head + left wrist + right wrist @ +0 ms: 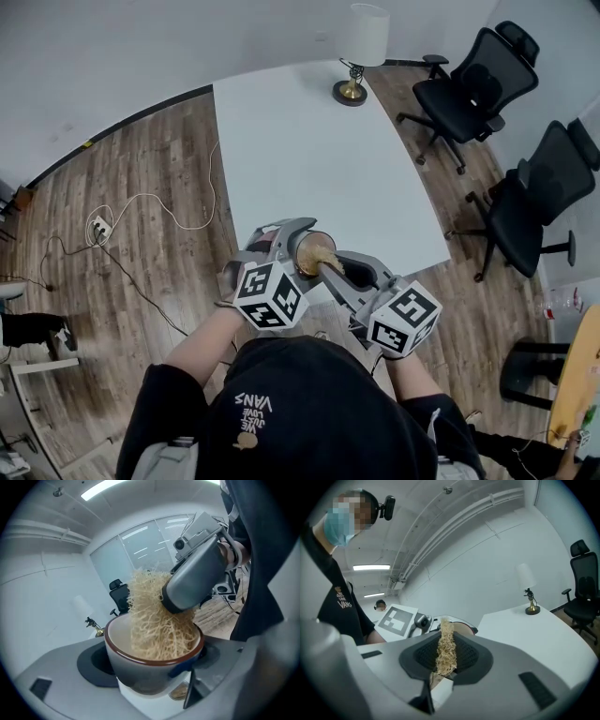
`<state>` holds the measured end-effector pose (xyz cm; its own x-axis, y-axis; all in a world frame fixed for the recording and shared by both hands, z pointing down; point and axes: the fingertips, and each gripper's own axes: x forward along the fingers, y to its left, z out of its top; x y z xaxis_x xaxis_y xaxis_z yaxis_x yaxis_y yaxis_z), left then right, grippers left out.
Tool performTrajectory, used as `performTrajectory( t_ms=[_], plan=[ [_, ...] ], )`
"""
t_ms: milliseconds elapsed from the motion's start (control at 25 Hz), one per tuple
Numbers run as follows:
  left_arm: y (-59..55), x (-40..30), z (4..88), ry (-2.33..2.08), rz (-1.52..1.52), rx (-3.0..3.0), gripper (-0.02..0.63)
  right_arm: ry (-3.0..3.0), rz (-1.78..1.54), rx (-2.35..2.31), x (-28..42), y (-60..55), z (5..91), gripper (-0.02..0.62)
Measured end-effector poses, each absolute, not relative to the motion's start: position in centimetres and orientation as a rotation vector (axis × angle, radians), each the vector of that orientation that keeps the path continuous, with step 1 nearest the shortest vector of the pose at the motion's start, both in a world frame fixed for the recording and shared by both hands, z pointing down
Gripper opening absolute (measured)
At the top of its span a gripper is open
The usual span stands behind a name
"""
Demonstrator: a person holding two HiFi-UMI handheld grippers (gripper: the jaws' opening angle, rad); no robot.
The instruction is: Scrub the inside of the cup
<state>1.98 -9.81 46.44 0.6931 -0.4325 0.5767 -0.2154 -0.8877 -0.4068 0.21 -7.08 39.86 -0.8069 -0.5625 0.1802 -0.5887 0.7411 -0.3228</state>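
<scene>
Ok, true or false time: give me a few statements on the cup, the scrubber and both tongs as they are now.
1. The left tongs are shut on the cup. True.
2. The scrubber reaches down into the cup. True.
3. The right tongs are open and empty. False: they are shut on the scrubber.
4. The cup stands on the table. False: it is held up in the left tongs.
5. A lamp stands at the table's far end. True.
</scene>
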Motion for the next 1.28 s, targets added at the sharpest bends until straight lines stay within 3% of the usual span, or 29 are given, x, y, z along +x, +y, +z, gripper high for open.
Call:
performTrajectory(
  t_ms=[360, 920, 1280],
  plan=[
    [-8.2, 3.0, 46.7, 0.462, -0.990, -2.600, 0.419, -2.793, 0.433, 1.064, 1.0, -9.0, 39.3, 0.071],
    [-8.9, 2.1, 47.5, 0.477, -0.994, -2.645, 0.419, -2.853, 0.593, 0.992, -0.9, -7.1, 40.1, 0.069],
    [-9.4, 2.8, 46.6, 0.533, -0.846, -2.732, 0.419, -2.900, 0.709, 1.229, 2.4, -9.5, 38.8, 0.071]
  ],
)
